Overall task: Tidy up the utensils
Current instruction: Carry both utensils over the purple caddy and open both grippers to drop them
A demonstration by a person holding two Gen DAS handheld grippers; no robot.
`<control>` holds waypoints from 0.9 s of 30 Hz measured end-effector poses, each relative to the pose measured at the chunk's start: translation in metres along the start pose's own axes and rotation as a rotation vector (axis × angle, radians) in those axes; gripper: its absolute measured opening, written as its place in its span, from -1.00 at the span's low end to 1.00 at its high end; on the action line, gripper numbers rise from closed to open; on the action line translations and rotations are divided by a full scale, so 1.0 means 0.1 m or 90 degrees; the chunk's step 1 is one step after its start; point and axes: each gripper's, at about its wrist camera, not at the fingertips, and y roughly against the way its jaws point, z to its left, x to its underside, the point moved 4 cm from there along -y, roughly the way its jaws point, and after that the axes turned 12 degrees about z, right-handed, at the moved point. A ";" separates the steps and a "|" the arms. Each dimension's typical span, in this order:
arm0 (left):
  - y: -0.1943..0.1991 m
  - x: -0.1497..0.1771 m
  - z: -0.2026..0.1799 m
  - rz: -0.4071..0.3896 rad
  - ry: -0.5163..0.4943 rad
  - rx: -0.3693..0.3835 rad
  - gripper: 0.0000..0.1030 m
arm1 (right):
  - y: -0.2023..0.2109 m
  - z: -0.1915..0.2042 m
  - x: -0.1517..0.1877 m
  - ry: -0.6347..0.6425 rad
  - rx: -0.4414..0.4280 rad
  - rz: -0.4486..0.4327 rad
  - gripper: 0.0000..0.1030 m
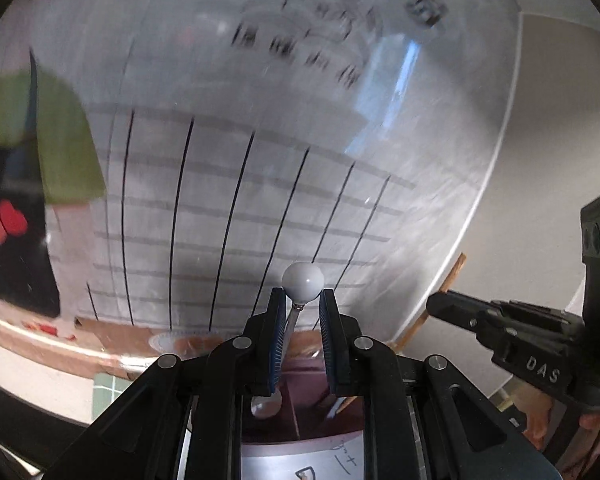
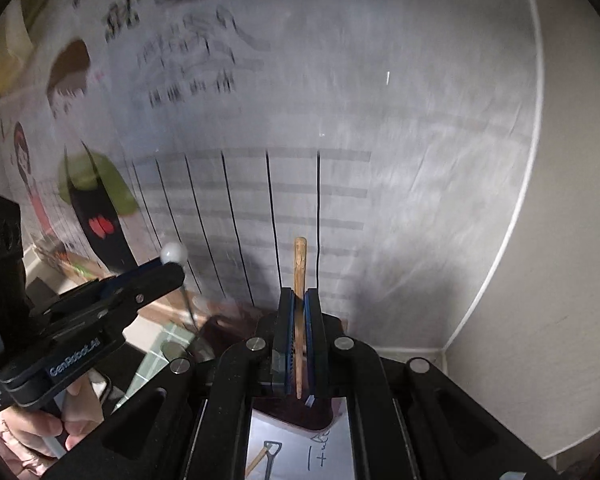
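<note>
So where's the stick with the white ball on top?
The white-ball stick is pinched in the left gripper, held up before the wall chart; the right view shows it left of the wooden stick.

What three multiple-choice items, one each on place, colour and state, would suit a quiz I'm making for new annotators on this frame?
1. Where is the wooden stick?
A. Between the right gripper's jaws
B. Lying on the floor
C. In the left gripper

2. What colour is the ball tip of the utensil in the left gripper?
A. Red
B. White
C. Black

3. How does the wooden stick stand?
A. Flat
B. Snapped in half
C. Upright, poking above the jaws

Answers: 1 A, the right jaws close on it; 2 B, the ball shows white in both views; 3 C, its top rises past the jaws.
</note>
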 end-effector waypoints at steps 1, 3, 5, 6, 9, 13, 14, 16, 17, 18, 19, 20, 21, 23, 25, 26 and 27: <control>-0.06 0.03 0.02 0.006 0.002 -0.002 -0.66 | -0.07 -0.01 0.03 -0.002 -0.001 0.008 -0.90; -0.20 0.10 0.07 0.023 0.005 -0.007 -0.66 | -0.24 -0.03 0.10 -0.008 -0.006 0.029 -0.90; -0.32 0.17 0.09 0.039 0.004 -0.016 -0.66 | -0.36 -0.04 0.17 -0.011 -0.009 0.045 -0.90; -0.38 0.20 0.12 0.047 0.003 -0.020 -0.66 | -0.42 -0.04 0.21 -0.012 -0.009 0.052 -0.90; -0.52 0.30 0.14 0.071 -0.002 -0.032 -0.66 | -0.59 -0.03 0.31 -0.013 -0.014 0.078 -0.90; -0.59 0.42 0.15 0.093 -0.011 -0.040 -0.66 | -0.78 -0.02 0.45 -0.015 -0.018 0.105 -0.90; -0.61 0.44 0.15 0.098 -0.011 -0.039 -0.66 | -0.81 -0.02 0.48 -0.015 -0.018 0.108 -0.90; -0.64 0.46 0.15 0.107 -0.007 -0.036 -0.63 | -0.87 0.00 0.49 -0.021 -0.017 0.120 -0.89; -0.65 0.47 0.14 0.109 -0.007 -0.038 -0.63 | -0.89 -0.01 0.51 -0.024 -0.019 0.128 -0.89; -0.63 0.48 0.14 0.109 -0.006 -0.042 -0.63 | -0.92 -0.01 0.53 -0.029 -0.022 0.139 -0.87; -0.60 0.48 0.13 0.107 -0.005 -0.043 -0.63 | -0.93 -0.02 0.54 -0.032 -0.024 0.146 -0.80; -0.55 0.47 0.12 0.105 -0.004 -0.042 -0.61 | -0.92 -0.03 0.55 -0.037 -0.029 0.152 -0.74; -0.48 0.43 0.13 0.102 -0.001 -0.043 -0.60 | -0.89 -0.04 0.56 -0.040 -0.032 0.152 -0.56; -0.36 0.43 0.09 0.095 0.000 -0.052 -0.18 | -0.73 -0.08 0.57 -0.047 -0.031 0.135 -0.27; -0.17 0.44 0.06 0.083 0.001 -0.072 0.26 | -0.58 -0.11 0.56 -0.047 -0.026 0.117 -0.09; -0.07 0.46 0.06 0.078 0.001 -0.080 0.29 | -0.47 -0.13 0.58 -0.048 -0.021 0.106 -0.05; 0.01 0.51 0.06 0.079 -0.001 -0.088 0.30 | -0.37 -0.16 0.60 -0.050 -0.016 0.099 0.07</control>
